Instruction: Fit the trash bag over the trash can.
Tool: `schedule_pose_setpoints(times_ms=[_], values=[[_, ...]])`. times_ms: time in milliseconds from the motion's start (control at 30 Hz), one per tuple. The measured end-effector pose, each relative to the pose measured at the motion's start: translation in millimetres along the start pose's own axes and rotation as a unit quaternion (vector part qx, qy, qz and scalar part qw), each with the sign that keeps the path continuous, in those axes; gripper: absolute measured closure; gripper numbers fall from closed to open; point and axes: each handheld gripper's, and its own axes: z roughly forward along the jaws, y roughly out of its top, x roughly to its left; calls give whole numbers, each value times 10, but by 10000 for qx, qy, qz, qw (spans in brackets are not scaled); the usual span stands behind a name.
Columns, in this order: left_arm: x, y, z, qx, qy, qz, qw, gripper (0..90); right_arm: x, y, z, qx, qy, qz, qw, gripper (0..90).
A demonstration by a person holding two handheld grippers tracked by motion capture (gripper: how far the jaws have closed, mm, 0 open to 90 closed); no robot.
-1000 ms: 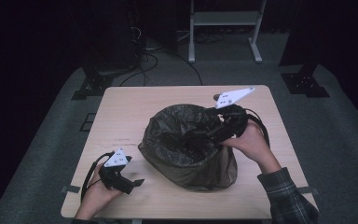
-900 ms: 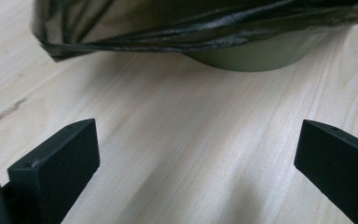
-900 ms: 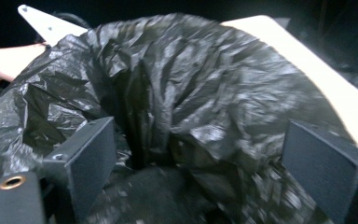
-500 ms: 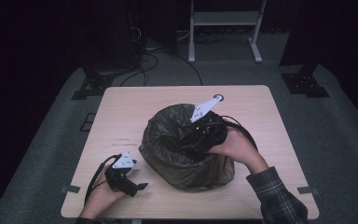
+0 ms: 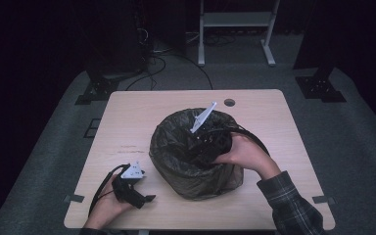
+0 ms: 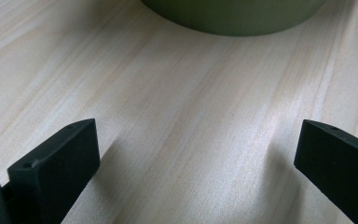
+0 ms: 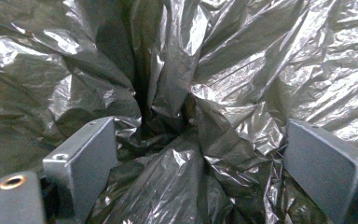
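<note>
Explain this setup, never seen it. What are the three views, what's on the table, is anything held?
No robot: a person holds a two-jaw handheld gripper in each hand. The high view looks down on the light wooden table. On it stands a round bin lined with a crinkled dark plastic bag. The other two views come from cameras riding on the grippers. The left gripper rests on the table near the bin, jaws open on bare wood, holding nothing; its view shows the bin's green wall. The right gripper reaches down into the bag, jaws apart with bag folds between them, nothing clamped.

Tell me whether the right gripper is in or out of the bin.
In: the right gripper reaches into the bag-lined bin, jaws open, crinkled bag all around.
</note>
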Motion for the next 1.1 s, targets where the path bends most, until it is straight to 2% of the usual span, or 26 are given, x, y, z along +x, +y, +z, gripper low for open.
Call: schedule_pose_setpoints(times_ms=[167, 300, 467, 600, 733, 933, 1100], values=[[1, -19, -5, -55, -14, 21, 10000, 0, -8, -39, -77, -367, -74, -25, 9993, 100], [-1, -57, -5, -222, -21, 4, 9998, 0, -10, -14, -263, -741, -134, 8, 9972, 100], [0, -73, -6, -282, -19, 15, 9996, 0, 17, 185, -424, -1208, -243, -73, 9924, 100], [0, -88, -7, -341, -17, 14, 9994, 0, -9, 396, -374, -1407, -155, -110, 9899, 99], [1, -88, -6, -342, -19, 15, 9994, 0, -31, 537, -229, -1361, -84, -91, 9906, 99], [2, -88, -6, -341, -29, 18, 9994, 0, -47, 652, 57, -1067, -162, -168, 9940, 98], [3, -88, -6, -339, -32, 23, 9994, 0, -35, 668, 248, -787, -377, -229, 9959, 97]])
